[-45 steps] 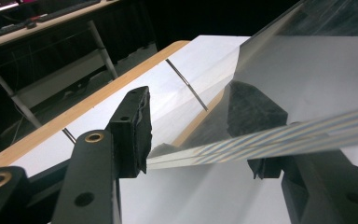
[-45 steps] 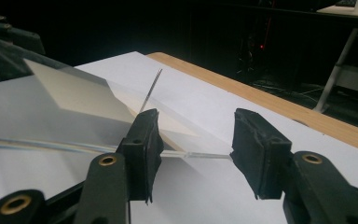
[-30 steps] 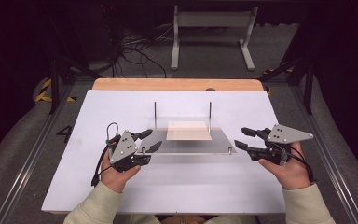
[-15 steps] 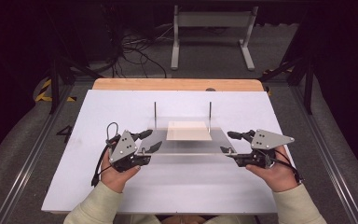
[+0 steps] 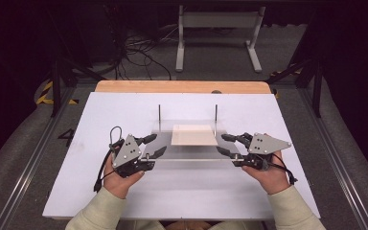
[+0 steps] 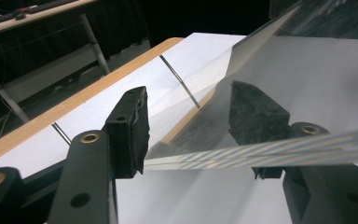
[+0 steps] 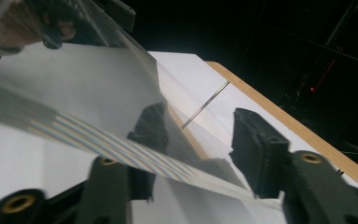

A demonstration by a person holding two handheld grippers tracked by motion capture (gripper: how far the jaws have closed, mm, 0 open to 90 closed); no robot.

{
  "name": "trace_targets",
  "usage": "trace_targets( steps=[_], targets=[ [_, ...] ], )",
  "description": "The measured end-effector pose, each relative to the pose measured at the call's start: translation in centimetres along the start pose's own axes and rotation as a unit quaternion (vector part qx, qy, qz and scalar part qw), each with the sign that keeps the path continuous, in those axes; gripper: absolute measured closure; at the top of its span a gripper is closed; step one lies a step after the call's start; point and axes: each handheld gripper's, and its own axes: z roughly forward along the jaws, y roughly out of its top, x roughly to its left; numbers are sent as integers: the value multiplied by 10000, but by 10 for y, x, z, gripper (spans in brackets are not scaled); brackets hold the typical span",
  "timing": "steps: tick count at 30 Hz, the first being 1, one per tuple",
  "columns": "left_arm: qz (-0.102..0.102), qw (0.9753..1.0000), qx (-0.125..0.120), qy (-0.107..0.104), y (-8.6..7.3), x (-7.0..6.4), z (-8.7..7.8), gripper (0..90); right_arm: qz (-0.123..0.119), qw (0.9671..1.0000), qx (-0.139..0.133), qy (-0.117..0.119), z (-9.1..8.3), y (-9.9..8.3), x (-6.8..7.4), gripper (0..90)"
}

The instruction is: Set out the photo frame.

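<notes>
A clear plastic sheet (image 5: pixel 187 152) lies flat on the white table top (image 5: pixel 100 115), in front of a pale tan panel (image 5: pixel 194 134) and two thin upright metal rods (image 5: pixel 159 117). My left gripper (image 5: pixel 157 144) is open at the sheet's left end, one jaw above the edge and one below. My right gripper (image 5: pixel 221 143) is open at the right end in the same way. In the left gripper view the sheet's edge (image 6: pixel 261 151) crosses between the open jaws of the left gripper (image 6: pixel 186 116). The right gripper (image 7: pixel 198 128) has the sheet (image 7: pixel 98 84) passing between its spread jaws.
The white top lies on a wooden table whose edge (image 5: pixel 182 86) shows at the back. Beyond it are a dark floor, loose cables (image 5: pixel 139 52) and a white stand (image 5: pixel 218 33). Metal rails (image 5: pixel 33 158) run along both sides of the table.
My right gripper has moved left, and its jaws now straddle the sheet's right end. The left gripper has edged slightly toward the sheet's left end.
</notes>
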Motion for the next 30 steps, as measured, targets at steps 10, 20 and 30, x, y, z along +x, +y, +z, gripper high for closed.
trace_targets(
  steps=[10, 20, 30],
  targets=[
    [21, 9999, -113, 122, 3, 2, 0, 470, -134, 9995, -47, -276, 1, 4, 2, 573],
    [55, 9992, -234, 331, 13, 6, 1, 475, -218, 9980, -205, -551, 1, 12, 0, 573],
    [210, 9972, -357, 623, 27, 7, -3, 479, -425, 9954, -254, -824, 0, 27, -1, 584]
  ],
)
